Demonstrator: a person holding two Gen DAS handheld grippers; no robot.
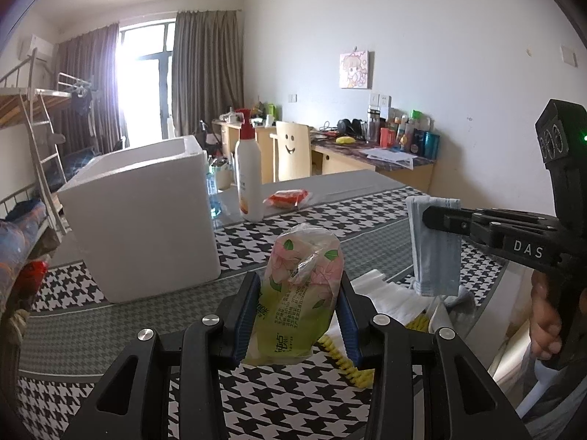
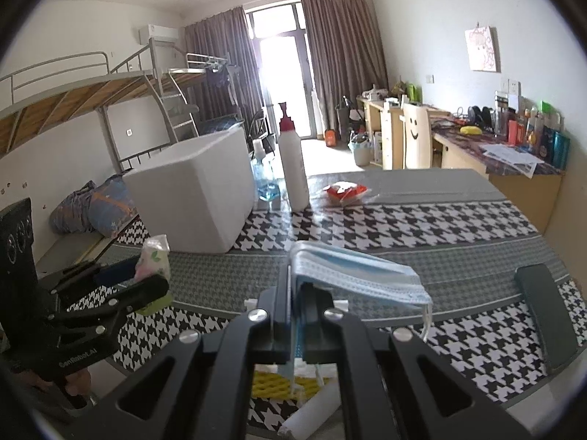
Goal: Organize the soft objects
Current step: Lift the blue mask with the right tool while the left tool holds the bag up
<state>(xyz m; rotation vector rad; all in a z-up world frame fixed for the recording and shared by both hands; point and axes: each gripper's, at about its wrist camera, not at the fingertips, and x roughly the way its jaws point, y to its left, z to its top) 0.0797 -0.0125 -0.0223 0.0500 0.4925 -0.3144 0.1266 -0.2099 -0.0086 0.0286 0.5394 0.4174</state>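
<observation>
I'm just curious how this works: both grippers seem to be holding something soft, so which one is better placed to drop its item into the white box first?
Probably the left gripper: its tissue pack sits nearer the white foam box.

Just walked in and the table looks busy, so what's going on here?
A person is tidying soft things with a handheld tool in each hand. The left tool is clamped on a green floral tissue pack, held above the houndstooth tablecloth. The right tool is shut on a folded blue face mask, also lifted off the table. An open white foam box stands just ahead on the left, with nothing placed into it that can be seen.
</observation>
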